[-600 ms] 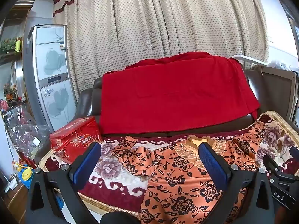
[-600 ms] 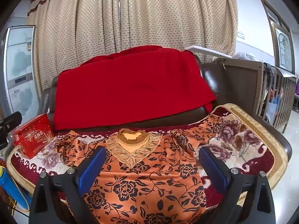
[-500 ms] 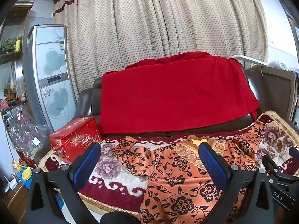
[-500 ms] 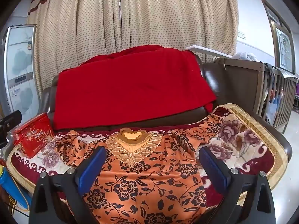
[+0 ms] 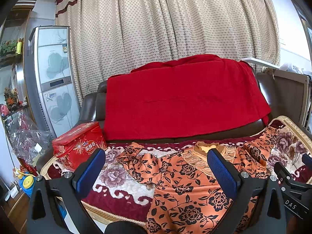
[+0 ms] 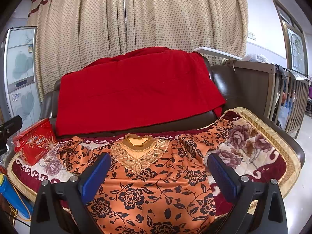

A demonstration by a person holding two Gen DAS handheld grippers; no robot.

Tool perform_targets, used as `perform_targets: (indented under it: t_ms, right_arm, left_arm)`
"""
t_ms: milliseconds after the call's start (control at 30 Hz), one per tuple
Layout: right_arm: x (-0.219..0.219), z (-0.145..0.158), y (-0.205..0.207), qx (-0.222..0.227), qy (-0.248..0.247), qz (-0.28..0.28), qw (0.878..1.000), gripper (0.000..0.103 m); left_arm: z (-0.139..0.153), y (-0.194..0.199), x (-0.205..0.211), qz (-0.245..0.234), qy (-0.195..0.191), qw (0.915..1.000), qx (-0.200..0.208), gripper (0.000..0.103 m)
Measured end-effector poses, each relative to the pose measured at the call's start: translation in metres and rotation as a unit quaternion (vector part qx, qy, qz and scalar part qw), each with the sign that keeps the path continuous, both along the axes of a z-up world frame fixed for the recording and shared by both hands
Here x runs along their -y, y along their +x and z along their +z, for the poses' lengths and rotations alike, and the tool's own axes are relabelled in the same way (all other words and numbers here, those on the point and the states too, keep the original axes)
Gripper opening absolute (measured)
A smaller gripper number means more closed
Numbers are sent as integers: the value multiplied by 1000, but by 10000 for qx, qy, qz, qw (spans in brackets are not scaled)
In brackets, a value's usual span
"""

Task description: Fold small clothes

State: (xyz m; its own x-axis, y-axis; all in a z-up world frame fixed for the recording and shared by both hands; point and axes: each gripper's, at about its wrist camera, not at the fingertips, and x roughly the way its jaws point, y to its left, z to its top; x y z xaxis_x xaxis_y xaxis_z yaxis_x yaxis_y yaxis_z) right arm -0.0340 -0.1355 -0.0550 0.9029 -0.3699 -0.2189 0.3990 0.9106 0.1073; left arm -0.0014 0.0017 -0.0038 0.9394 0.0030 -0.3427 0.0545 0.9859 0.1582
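Note:
An orange blouse with black flowers (image 6: 156,185) lies spread face up on the sofa seat, lace collar (image 6: 138,152) toward the backrest, both sleeves out to the sides. In the left wrist view the same orange blouse (image 5: 187,191) fills the lower right. My right gripper (image 6: 157,172) hovers open over the blouse's chest, nothing between its blue pads. Wide open as well, my left gripper (image 5: 156,167) is above the blouse's left sleeve (image 5: 136,161) and the seat cover. Neither touches the cloth. The right gripper's body (image 5: 292,187) shows at the left view's right edge.
A flowered blanket (image 6: 253,156) covers the brown sofa seat; a red throw (image 6: 136,91) drapes the backrest. A red tin box (image 5: 80,144) stands on the seat's left end. A cabinet (image 5: 52,78) and plastic bags are at left, a wooden crib (image 6: 282,97) at right, curtains behind.
Both views have barely shifted; the grippers stay open above the blouse, and the blouse has not moved.

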Motion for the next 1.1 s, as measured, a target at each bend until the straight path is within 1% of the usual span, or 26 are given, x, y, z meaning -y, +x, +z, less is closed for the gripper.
perform_targets:
  t_ms: [133, 233, 500, 667, 733, 867, 967, 1100]
  right_arm:
    - [-1, 1, 1, -20, -4, 18, 10000, 101]
    - [-2, 1, 1, -28, -5, 19, 10000, 101]
    - [-3, 1, 1, -28, -34, 8, 10000, 101]
    - [-4, 0, 7, -95, -50, 39, 9999, 101]
    - [-3, 0, 11, -103, -62, 34, 9999, 101]
    - [2, 1, 24, -177, -98, 5, 9998, 101]
    - [10, 1, 36, -221, -76, -1, 9997, 101]
    - [20, -2, 56, -316, -3, 3, 9995, 101]
  left_arm:
    - [0, 1, 0, 1, 19, 10000, -5, 103]
    - [1, 0, 0, -9, -52, 10000, 20, 103]
    - [-2, 3, -3, 9, -94, 9999, 57, 103]
    - [-7, 9, -1, 14, 67, 10000, -72, 103]
    - [-9, 14, 1, 26, 36, 10000, -88, 103]
    - [-16, 32, 7, 49, 151, 9996, -227, 103]
    - [-23, 46, 12, 56, 139, 9994, -316, 103]
    - [-32, 69, 22, 51, 251, 9985, -481, 103]
